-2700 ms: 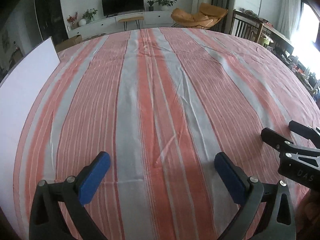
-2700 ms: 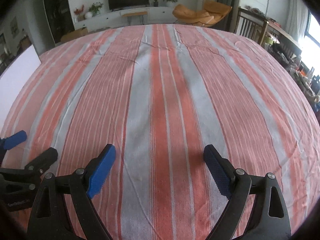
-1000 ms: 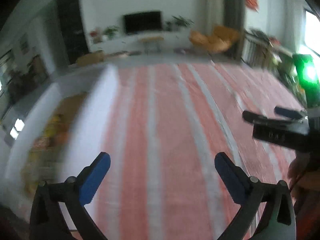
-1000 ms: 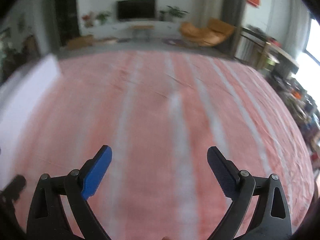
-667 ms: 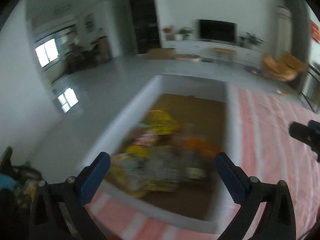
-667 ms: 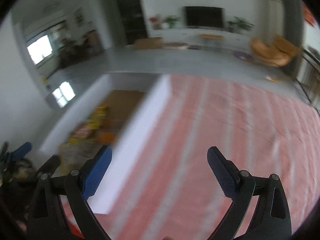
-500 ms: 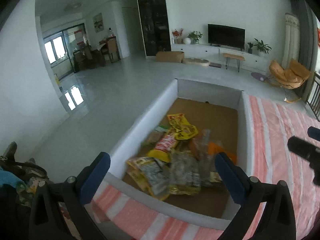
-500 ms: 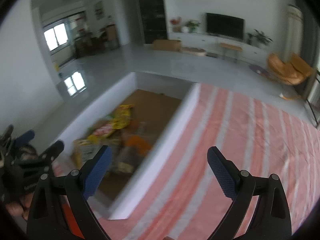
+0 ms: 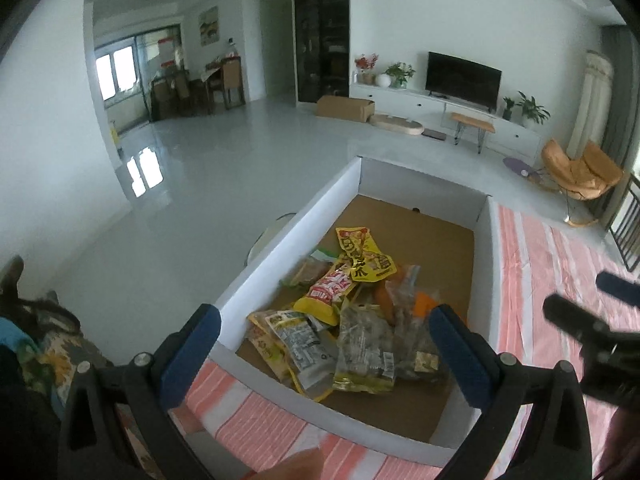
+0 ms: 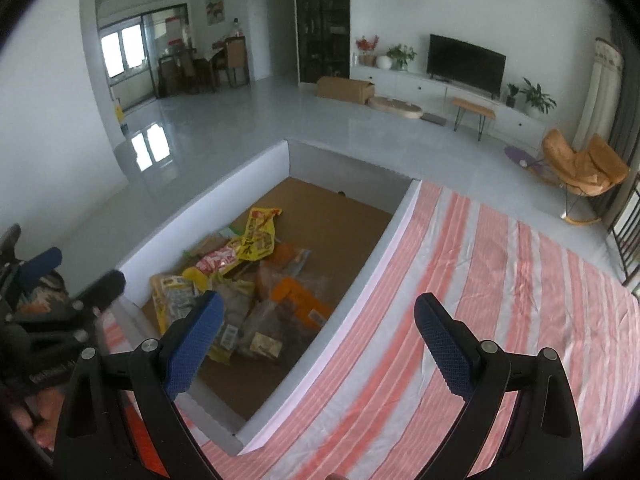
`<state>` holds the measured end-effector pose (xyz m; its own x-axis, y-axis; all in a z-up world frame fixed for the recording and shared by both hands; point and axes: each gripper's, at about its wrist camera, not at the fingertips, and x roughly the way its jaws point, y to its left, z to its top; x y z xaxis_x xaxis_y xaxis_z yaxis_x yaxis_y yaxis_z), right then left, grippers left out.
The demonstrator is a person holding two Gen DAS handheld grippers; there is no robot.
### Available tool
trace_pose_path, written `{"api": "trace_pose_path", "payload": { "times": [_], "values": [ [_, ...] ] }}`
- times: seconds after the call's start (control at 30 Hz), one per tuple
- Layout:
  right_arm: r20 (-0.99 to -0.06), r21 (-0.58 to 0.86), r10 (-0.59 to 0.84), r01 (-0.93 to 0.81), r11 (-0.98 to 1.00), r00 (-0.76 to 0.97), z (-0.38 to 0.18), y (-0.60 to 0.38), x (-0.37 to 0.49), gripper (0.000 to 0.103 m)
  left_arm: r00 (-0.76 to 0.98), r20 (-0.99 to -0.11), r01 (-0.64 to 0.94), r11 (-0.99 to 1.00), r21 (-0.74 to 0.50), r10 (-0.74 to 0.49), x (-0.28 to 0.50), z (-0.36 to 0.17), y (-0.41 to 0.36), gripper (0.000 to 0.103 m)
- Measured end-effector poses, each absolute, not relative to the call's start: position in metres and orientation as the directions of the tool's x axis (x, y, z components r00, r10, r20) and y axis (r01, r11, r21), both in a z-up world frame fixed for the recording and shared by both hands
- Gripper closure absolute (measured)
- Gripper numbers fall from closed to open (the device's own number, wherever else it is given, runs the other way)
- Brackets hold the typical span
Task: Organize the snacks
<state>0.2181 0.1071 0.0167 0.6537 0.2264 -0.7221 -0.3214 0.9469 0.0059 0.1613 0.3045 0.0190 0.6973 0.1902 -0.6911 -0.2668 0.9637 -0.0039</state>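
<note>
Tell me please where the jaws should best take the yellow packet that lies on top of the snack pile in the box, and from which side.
Probably at the crinkled far end of the yellow packet, which lies free over the bare box floor. Come from above with the left gripper, open and nearest the snack pile; the near end rests among other packets.

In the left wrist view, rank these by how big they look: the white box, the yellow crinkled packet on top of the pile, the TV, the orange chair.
Largest to smallest as they look:
1. white box
2. yellow crinkled packet
3. TV and orange chair: they look alike, so no ranking between them.
The TV and chair are far off; nearness inflates the packet.
</note>
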Motion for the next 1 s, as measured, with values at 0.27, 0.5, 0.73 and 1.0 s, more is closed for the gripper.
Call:
{"api": "trace_pose_path", "payload": {
  "times": [0.27, 0.5, 0.73, 1.0],
  "values": [
    [-0.744, -0.021, 0.218, -0.348, 0.937, 0.632, 0.009, 0.122, 0.225, 0.005, 0.647, -0.72, -0.332, 0.943, 0.031, 0.252, 0.169, 0.012, 0.311, 0.0],
    [-0.754, -0.051, 0.213, -0.378, 0.924, 0.622, 0.008, 0.133, 0.227, 0.005, 0.664, -0.695, -0.322, 0.944, 0.068, 0.277, 0.168, 0.014, 0.307, 0.0],
    [-0.757, -0.062, 0.206, -0.382, 0.922, 0.62, 0.006, 0.135, 0.227, 0.005, 0.668, -0.694, -0.316, 0.947, 0.064, 0.269, 0.168, 0.016, 0.304, 0.0],
    [-0.756, -0.066, 0.201, -0.378, 0.923, 0.623, 0.005, 0.135, 0.227, 0.005, 0.673, -0.67, -0.314, 0.941, 0.127, 0.315, 0.168, 0.019, 0.298, 0.0]
  ]
}}
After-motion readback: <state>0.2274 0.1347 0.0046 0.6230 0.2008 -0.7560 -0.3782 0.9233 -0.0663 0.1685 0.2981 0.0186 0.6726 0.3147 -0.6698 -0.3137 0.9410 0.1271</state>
